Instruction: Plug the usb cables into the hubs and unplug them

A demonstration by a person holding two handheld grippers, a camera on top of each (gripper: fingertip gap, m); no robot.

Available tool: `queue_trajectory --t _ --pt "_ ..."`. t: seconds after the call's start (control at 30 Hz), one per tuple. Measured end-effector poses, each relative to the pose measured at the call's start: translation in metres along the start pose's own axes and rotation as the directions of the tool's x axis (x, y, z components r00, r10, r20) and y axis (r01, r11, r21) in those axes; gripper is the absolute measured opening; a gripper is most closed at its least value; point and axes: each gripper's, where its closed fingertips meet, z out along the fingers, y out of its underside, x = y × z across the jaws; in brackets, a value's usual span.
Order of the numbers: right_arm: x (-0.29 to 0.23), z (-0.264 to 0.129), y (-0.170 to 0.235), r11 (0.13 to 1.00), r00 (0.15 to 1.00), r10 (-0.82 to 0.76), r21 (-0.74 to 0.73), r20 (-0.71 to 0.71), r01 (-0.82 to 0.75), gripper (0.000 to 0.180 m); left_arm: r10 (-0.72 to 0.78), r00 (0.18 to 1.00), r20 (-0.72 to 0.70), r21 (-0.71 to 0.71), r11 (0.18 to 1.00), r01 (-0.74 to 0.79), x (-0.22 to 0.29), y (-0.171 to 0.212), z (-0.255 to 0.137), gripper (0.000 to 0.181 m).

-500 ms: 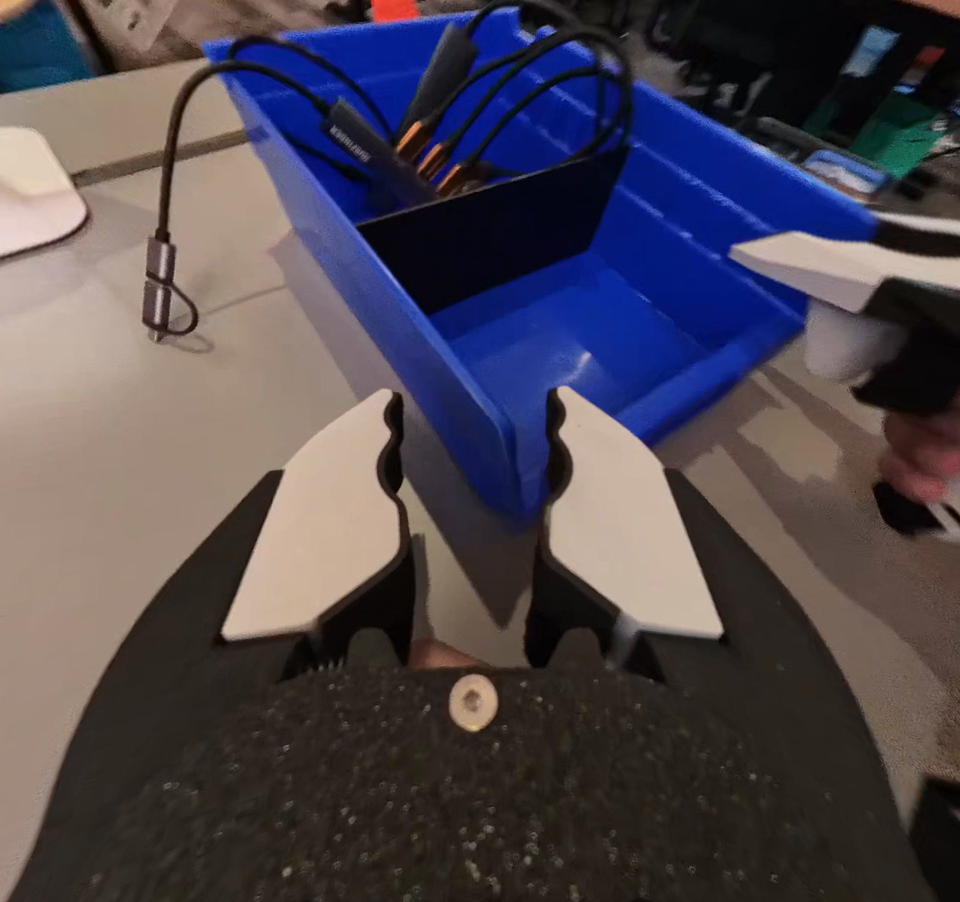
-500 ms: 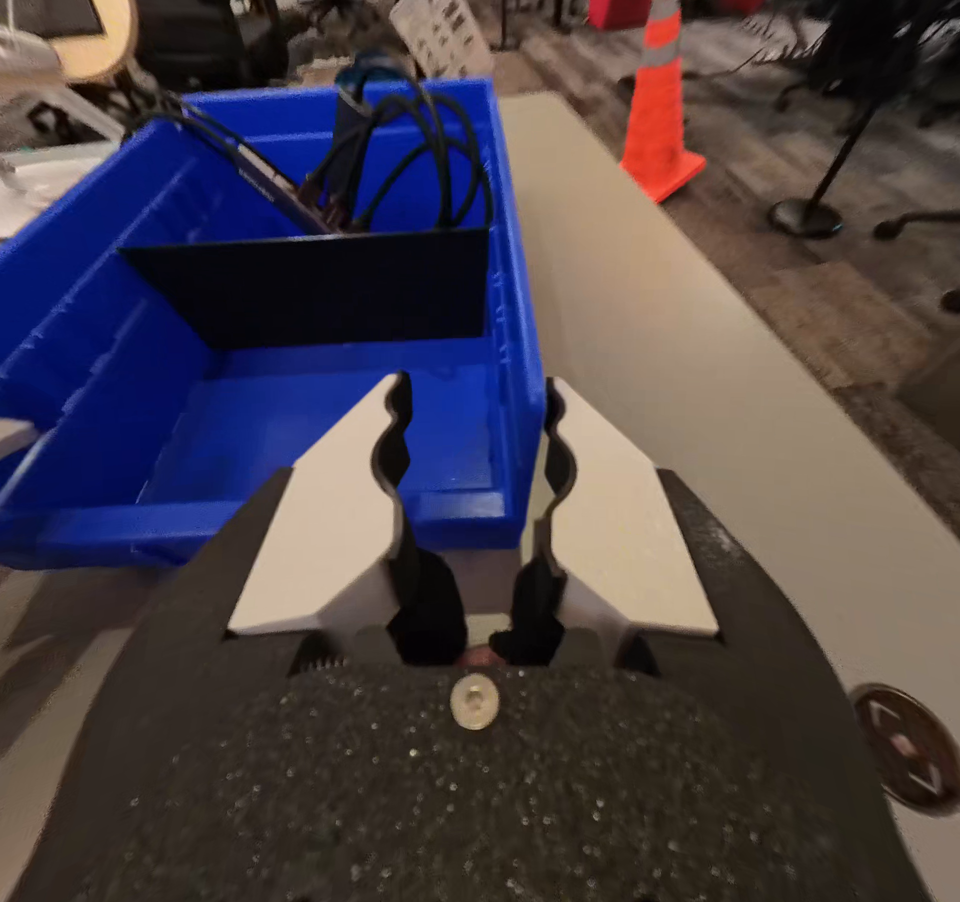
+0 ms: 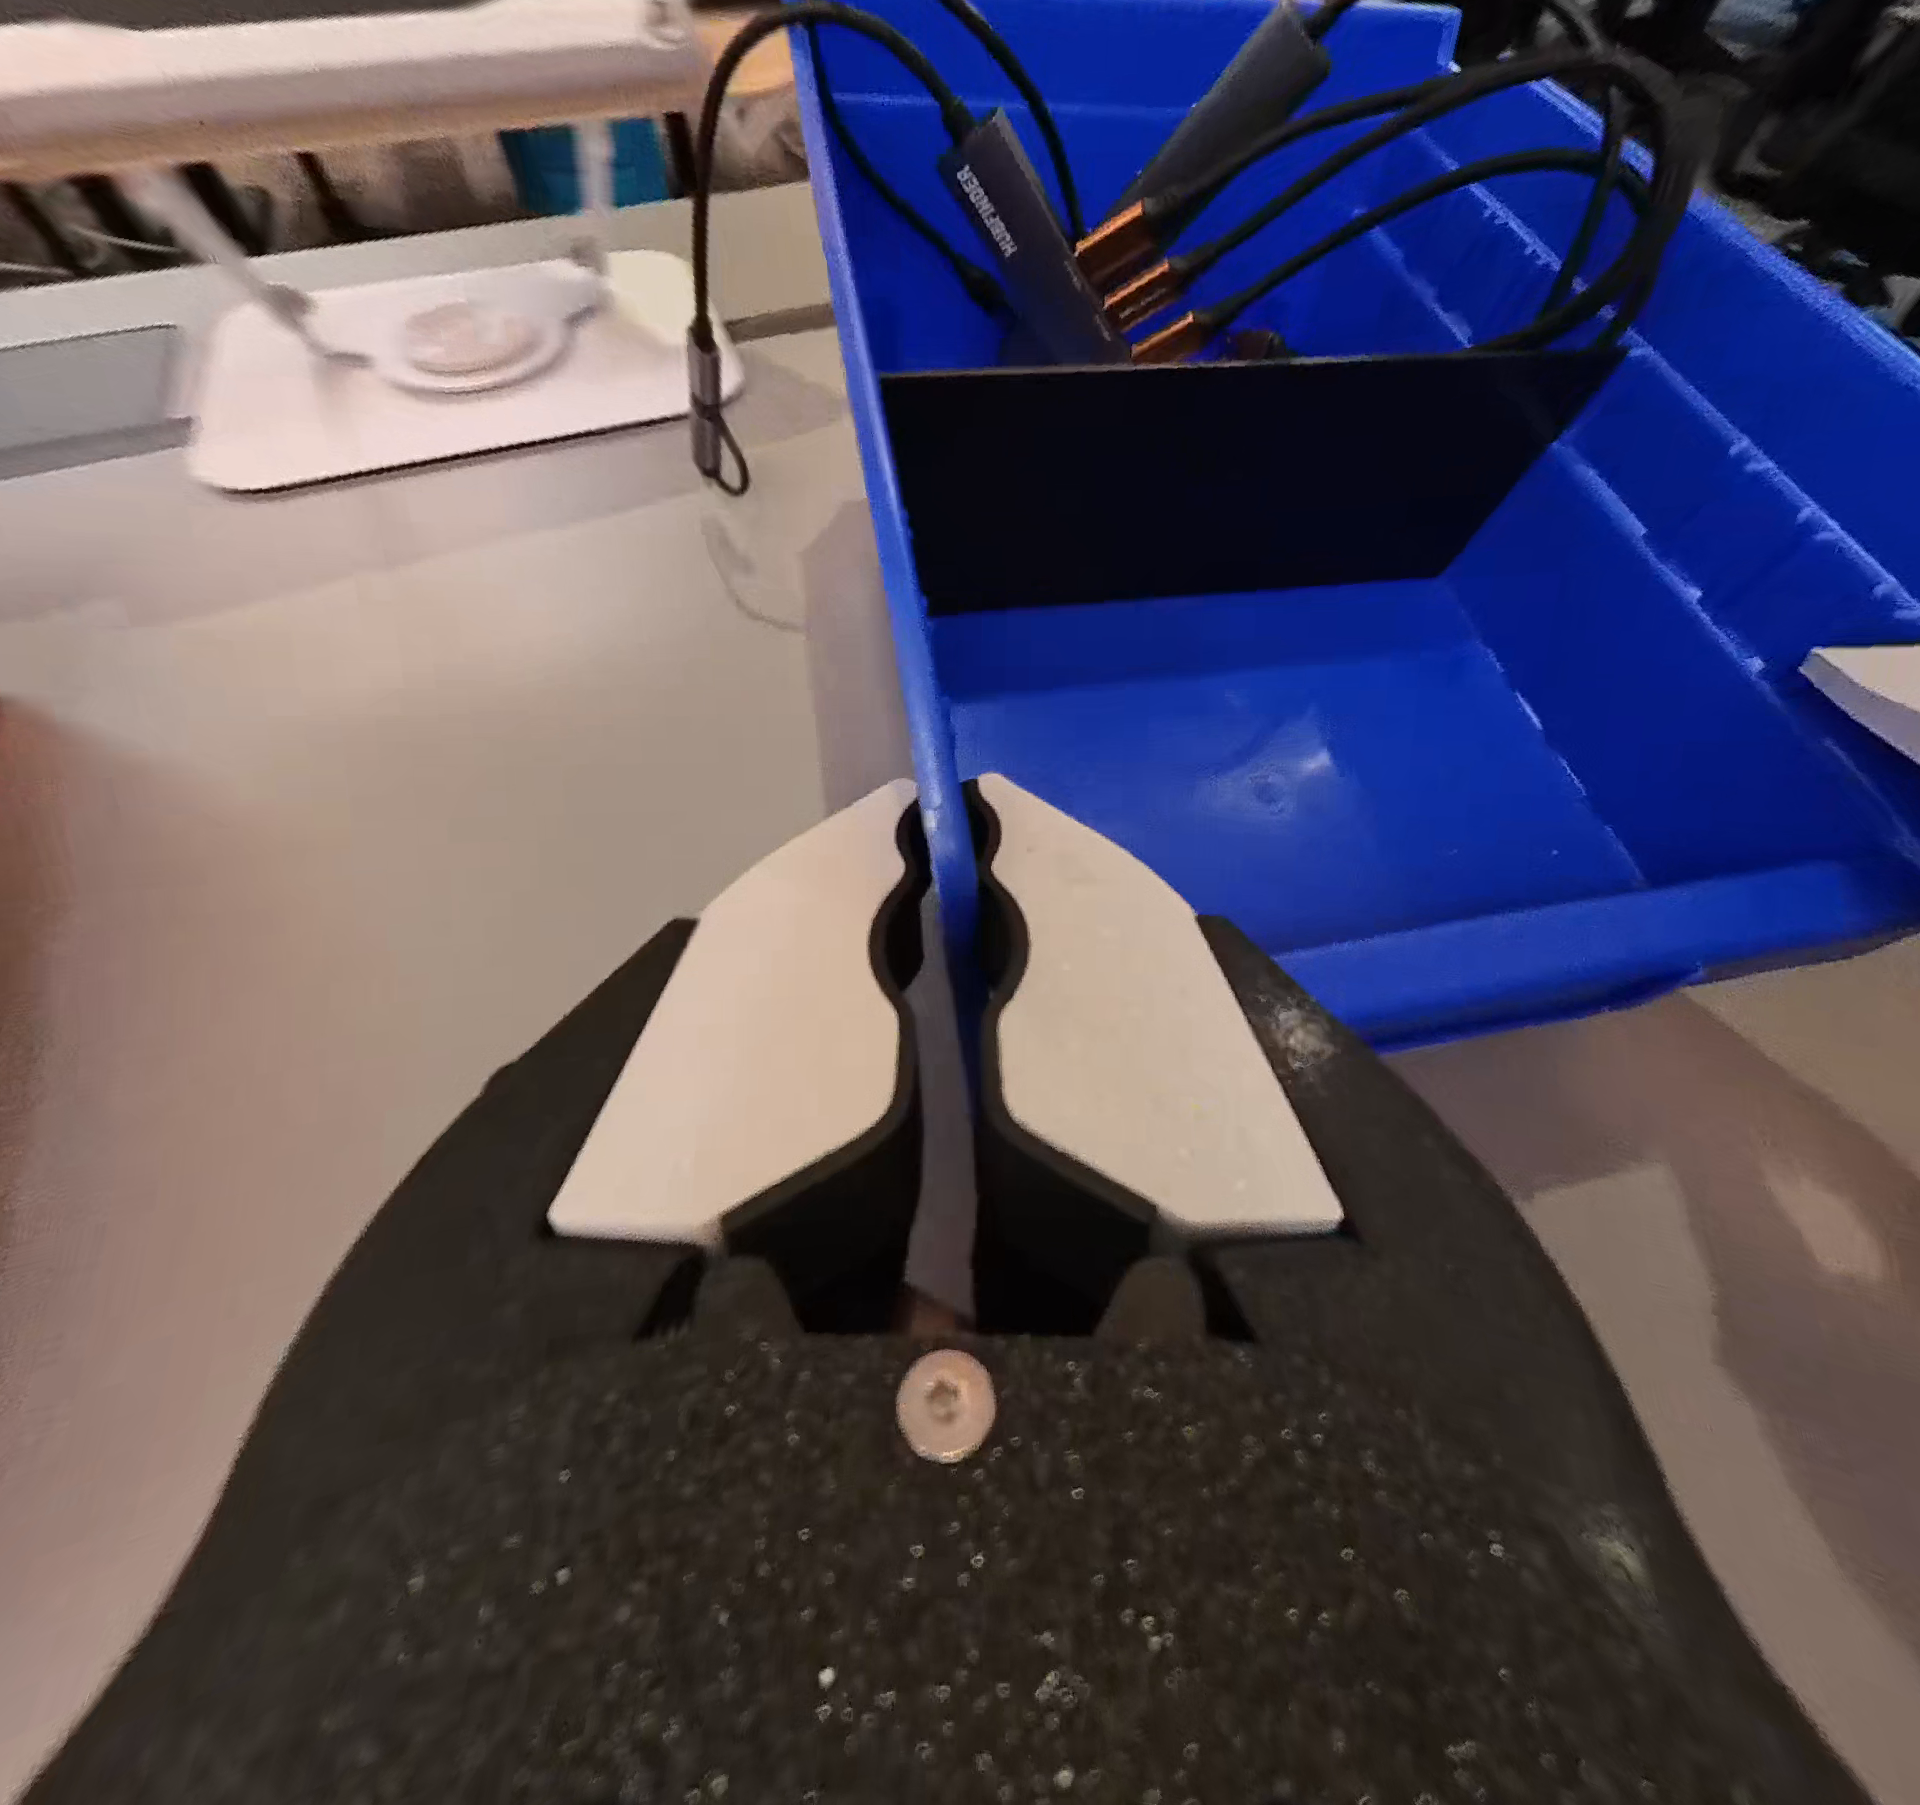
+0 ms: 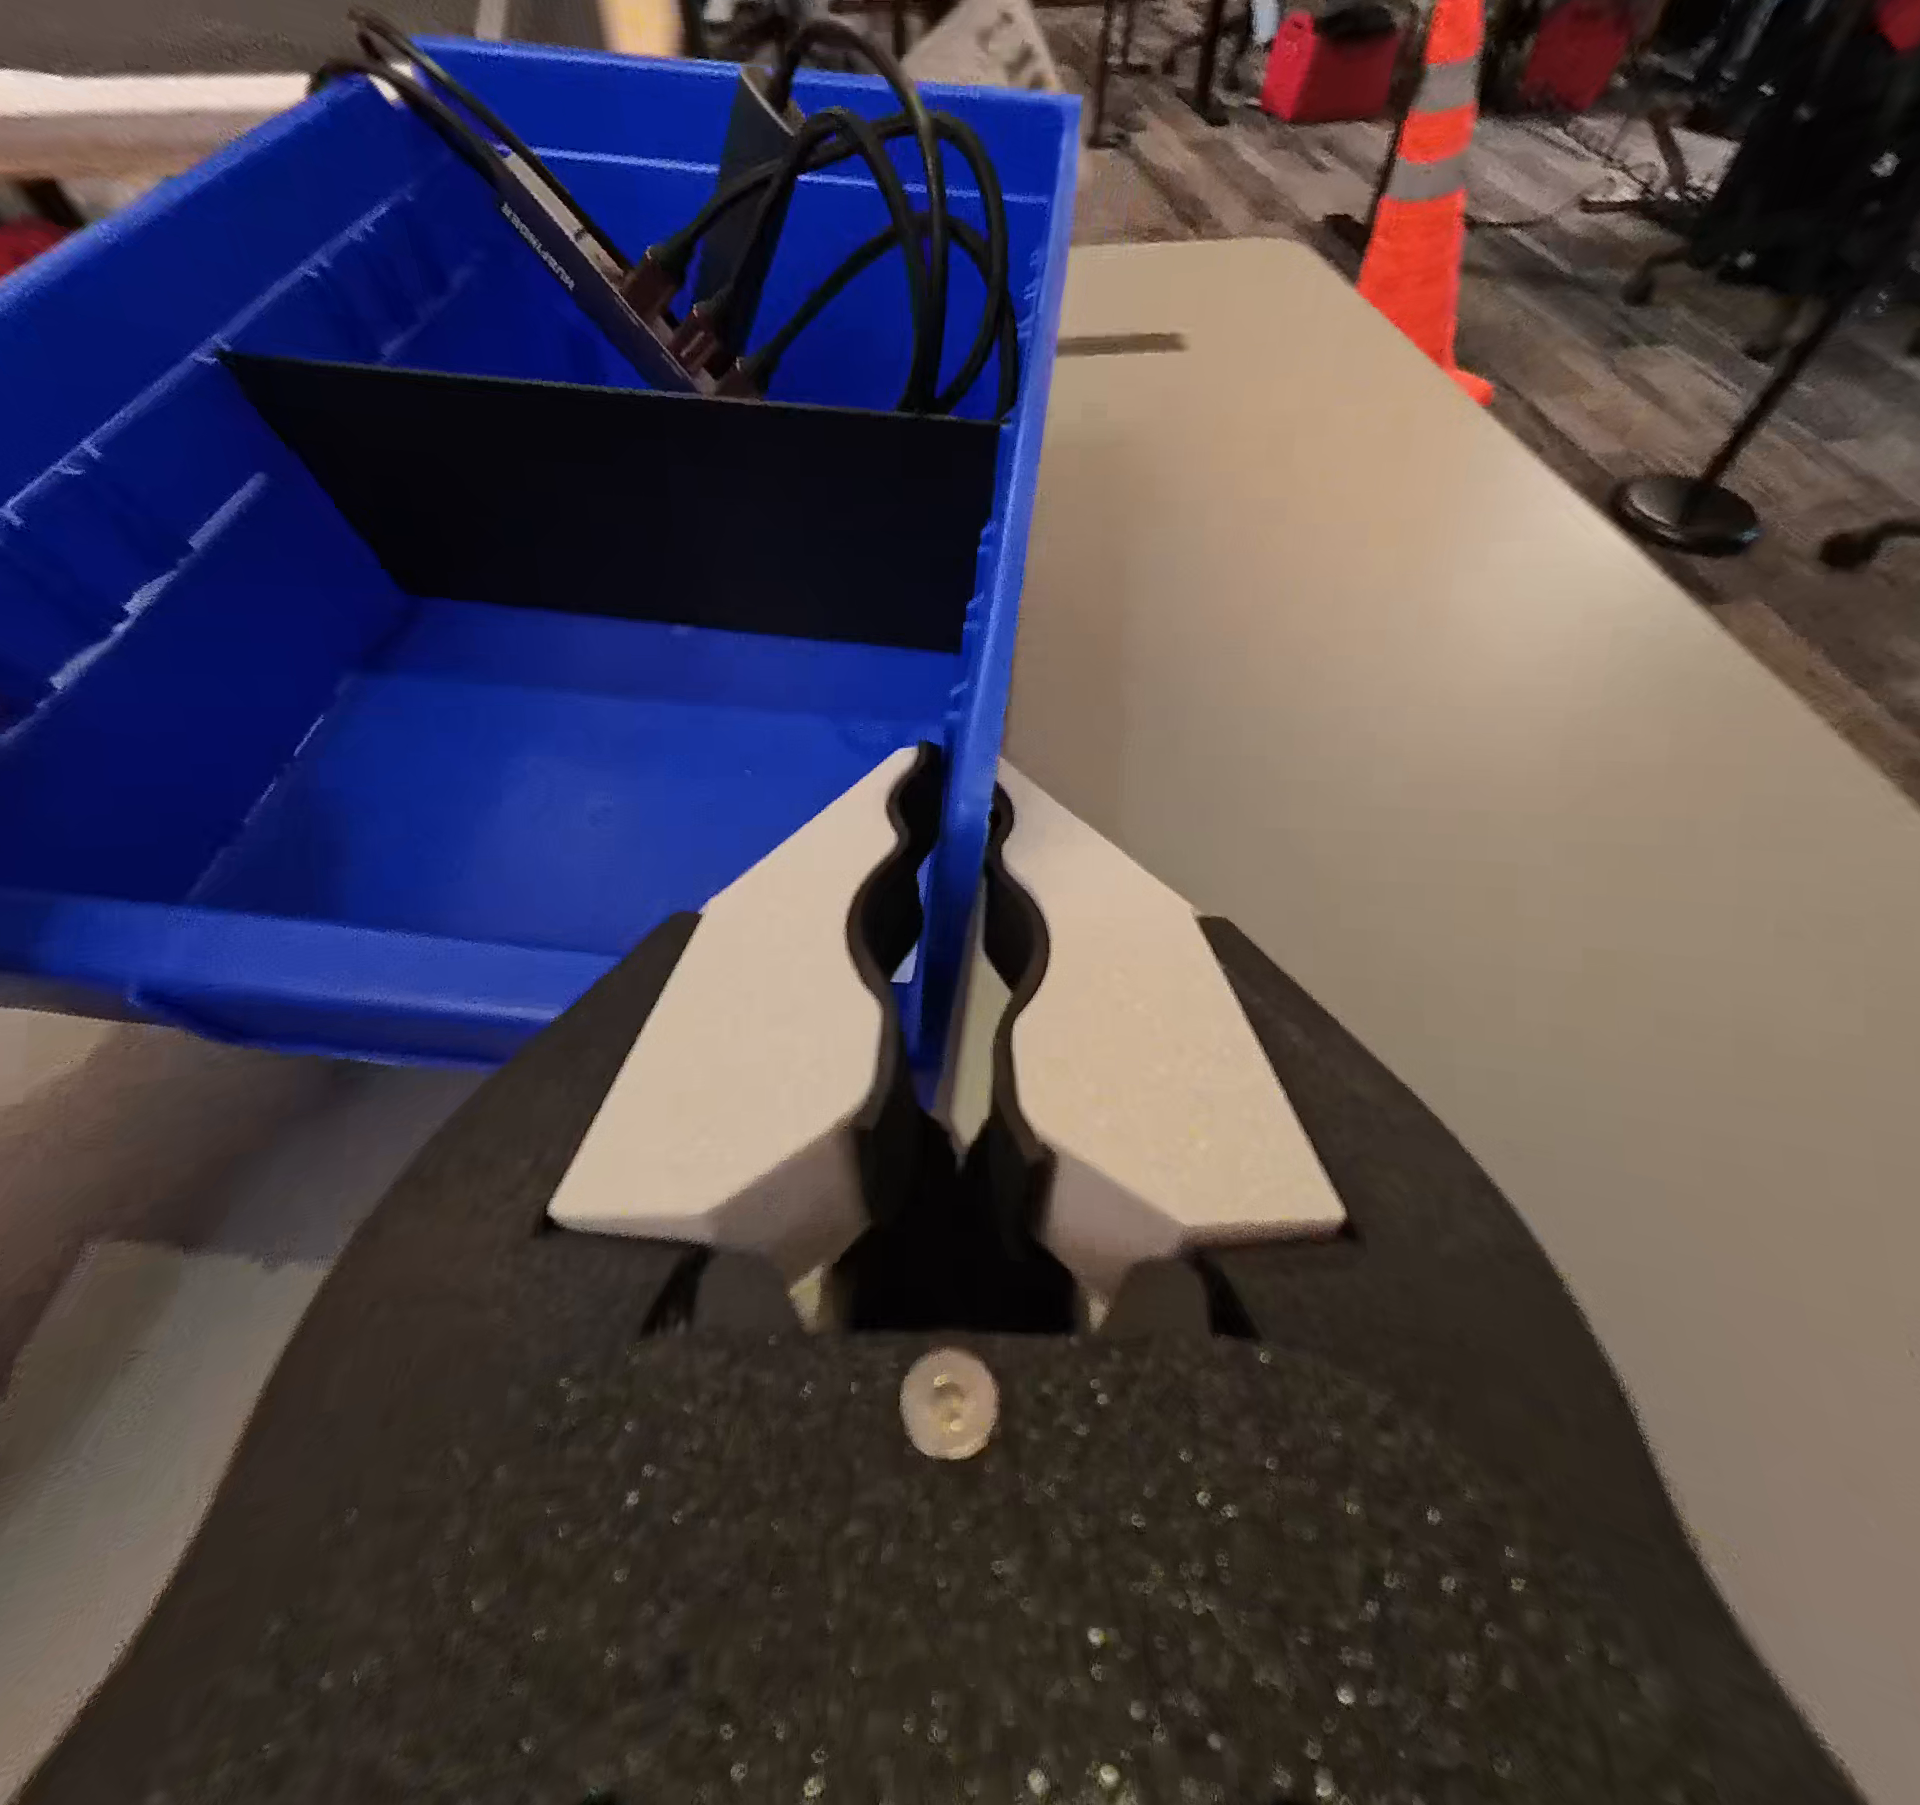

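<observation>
A blue bin (image 3: 1558, 945) stands on the grey table, split by a dark divider (image 3: 1195, 477). Behind the divider lie two dark USB hubs (image 3: 1023, 238) (image 3: 1236, 108) with several black cables (image 3: 1455, 197) plugged in by orange-brown plugs. One cable hangs over the left wall, its grey connector (image 3: 710, 394) dangling outside. My left gripper (image 3: 948, 799) is shut on the bin's left wall near the front corner. My right gripper (image 4: 956, 768) is shut on the bin's (image 4: 312, 955) right wall near the front. The hubs (image 4: 582, 290) and cables (image 4: 935, 228) also show in the right wrist view. The front compartment is empty.
A white lamp base (image 3: 436, 384) sits on the table left of the bin. The table (image 4: 1403, 716) runs on to the right of the bin. An orange cone (image 4: 1429, 166) and a black stand base (image 4: 1688, 508) are on the floor beyond. My right fingertips sit around 20 centimetres from my left ones.
Both grippers were open in front of the bin. They have moved forward and shut on its side walls, left on the left wall, right on the right wall.
</observation>
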Motion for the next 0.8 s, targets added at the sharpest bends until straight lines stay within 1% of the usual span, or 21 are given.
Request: queue_trajectory --t 0.1,0.2,0.3,0.4,0.47,0.57,0.6,0.63,0.7,0.77,0.8 --pt "-0.053 -0.002 0.001 1.000 0.996 -0.027 -0.002 0.084 0.027 0.003 0.002 0.997 0.073 0.002 1.000 -0.002 -0.045 0.008 -0.033 0.004" --pt "-0.101 0.000 0.001 0.997 0.985 -0.081 -0.001 0.152 0.082 0.004 -0.036 0.990 0.136 -0.004 0.999 0.037 -0.087 0.022 -0.055 0.003" --pt "-0.135 0.007 0.007 0.994 0.976 -0.107 -0.010 0.188 0.111 0.004 -0.074 0.980 0.182 -0.012 0.997 0.078 -0.119 0.037 -0.066 0.003" --pt "-0.153 0.015 0.024 0.991 0.968 -0.100 -0.059 0.228 0.117 0.004 -0.070 0.979 0.192 -0.047 0.996 0.080 -0.138 0.049 -0.065 0.003" --pt "-0.157 0.014 0.024 0.991 0.965 -0.111 -0.041 0.238 0.124 0.005 -0.082 0.981 0.177 -0.060 0.994 0.094 -0.142 0.057 -0.063 0.004" --pt "-0.155 0.015 0.024 0.991 0.963 -0.118 -0.038 0.240 0.131 0.008 -0.076 0.987 0.144 -0.060 0.995 0.086 -0.139 0.057 -0.063 0.006" --pt "-0.156 0.014 0.024 0.990 0.957 -0.121 -0.036 0.264 0.135 0.014 -0.085 0.990 0.113 -0.062 0.994 0.092 -0.135 0.057 -0.064 0.008" --pt "-0.156 0.011 0.024 0.989 0.949 -0.126 -0.036 0.290 0.143 0.015 -0.117 0.991 0.065 -0.049 0.991 0.121 -0.129 0.054 -0.069 0.012" --pt "-0.154 -0.001 0.021 0.987 0.931 -0.143 -0.016 0.336 0.158 0.019 -0.227 0.972 -0.051 0.015 0.973 0.228 -0.120 0.039 -0.090 0.028" --pt "-0.153 -0.017 0.017 0.982 0.905 -0.182 0.027 0.385 0.186 0.023 -0.283 0.950 -0.130 0.075 0.953 0.294 -0.123 0.027 -0.122 0.030" --pt "-0.155 -0.027 0.014 0.978 0.885 -0.207 0.057 0.417 0.202 0.026 -0.287 0.950 -0.122 0.099 0.949 0.300 -0.135 0.028 -0.140 0.033"
